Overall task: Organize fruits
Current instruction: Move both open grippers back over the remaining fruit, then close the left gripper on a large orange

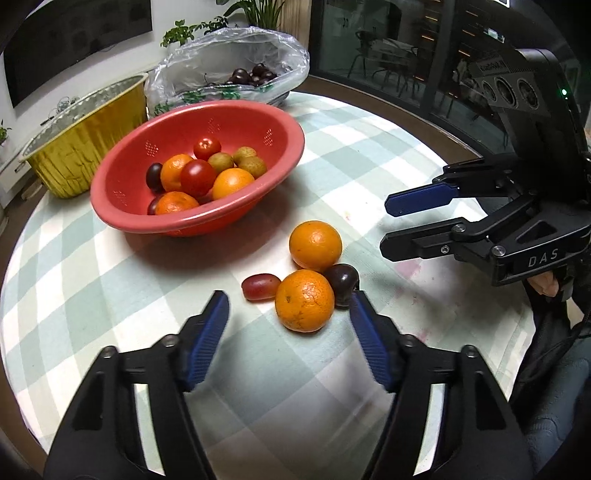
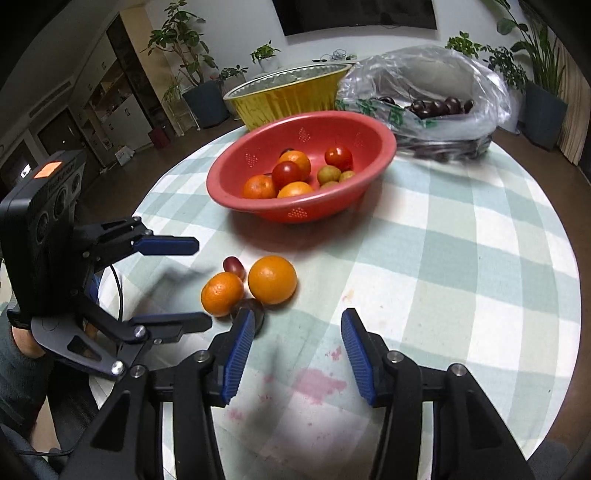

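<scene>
The left gripper (image 1: 288,310), open and empty, is just before the near orange (image 1: 304,300), nearer than the open right gripper (image 2: 297,325).

We're seeing potted plants (image 2: 184,40) lining the back wall, a dark screen (image 2: 356,14) hanging above, shelving (image 2: 110,103) sitting off left.

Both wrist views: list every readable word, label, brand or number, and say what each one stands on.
"DAS": on the black body of the right gripper, in the left wrist view.
Label strip on top of the right gripper's camera housing: too blurred to read.
Orange sticker on the left gripper's housing: no text visible.
Nothing else legible.
</scene>
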Tool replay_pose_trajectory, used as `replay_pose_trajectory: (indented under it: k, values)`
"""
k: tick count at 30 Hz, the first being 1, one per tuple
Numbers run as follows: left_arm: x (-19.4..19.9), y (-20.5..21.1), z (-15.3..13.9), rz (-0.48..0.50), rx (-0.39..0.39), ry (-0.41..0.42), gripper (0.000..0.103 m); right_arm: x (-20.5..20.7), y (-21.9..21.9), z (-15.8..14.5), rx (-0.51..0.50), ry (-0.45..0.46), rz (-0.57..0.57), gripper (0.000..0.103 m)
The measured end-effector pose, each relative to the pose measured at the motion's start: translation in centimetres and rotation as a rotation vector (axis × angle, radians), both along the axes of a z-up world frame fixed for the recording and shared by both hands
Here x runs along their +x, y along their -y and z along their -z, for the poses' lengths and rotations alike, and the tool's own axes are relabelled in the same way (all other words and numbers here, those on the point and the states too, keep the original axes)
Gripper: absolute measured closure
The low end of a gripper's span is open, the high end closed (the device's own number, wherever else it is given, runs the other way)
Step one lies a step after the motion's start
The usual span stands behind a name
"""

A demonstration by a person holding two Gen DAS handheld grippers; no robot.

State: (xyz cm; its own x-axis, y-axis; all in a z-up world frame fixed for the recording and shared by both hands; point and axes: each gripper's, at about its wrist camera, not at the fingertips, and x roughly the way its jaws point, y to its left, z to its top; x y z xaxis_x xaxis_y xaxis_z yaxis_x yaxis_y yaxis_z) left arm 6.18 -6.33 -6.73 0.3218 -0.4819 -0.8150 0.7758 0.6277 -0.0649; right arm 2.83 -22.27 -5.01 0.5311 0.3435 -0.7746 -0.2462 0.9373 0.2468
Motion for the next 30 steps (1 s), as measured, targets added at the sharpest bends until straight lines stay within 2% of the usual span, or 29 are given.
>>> replay_pose_trajectory:
  k: [2, 8, 11, 15, 25, 27, 30]
  values:
    - [0.3, 0.2, 0.2, 0.003, -0.003, -0.013, 0.05, -0.1, 0.1, 0.1, 0.003, -0.005, 0.003, 0.05]
    - [0.7, 0.6, 0.5, 0.004, -0.001, -0.028, 0.05, -0.3, 0.3, 0.3, 0.014, -0.011, 0.003, 0.05]
    - [0.7, 0.5, 0.9, 0.002, 0.0, -0.042, 0.059, -0.2, 0.2, 0.4, 0.017, -0.015, 0.001, 0.05]
    - [0.6, 0.5, 1.1, 0.003, -0.004, -0.049, 0.064, -0.2, 0.0, 0.4, 0.017, -0.016, -0.002, 0.05]
    - [0.8, 1.1, 1.5, 0.015, -0.007, -0.067, 0.064, -0.3, -0.2, 0.6, 0.016, -0.021, -0.007, 0.05]
    - [0.8, 1.2, 1.5, 0.02, -0.012, -0.07, 0.069, -0.3, -0.3, 0.7, 0.015, -0.022, -0.01, 0.051]
    - [0.8, 1.1, 1.5, 0.018, -0.015, -0.07, 0.069, -0.4, -0.3, 0.8, 0.015, -0.026, -0.01, 0.051]
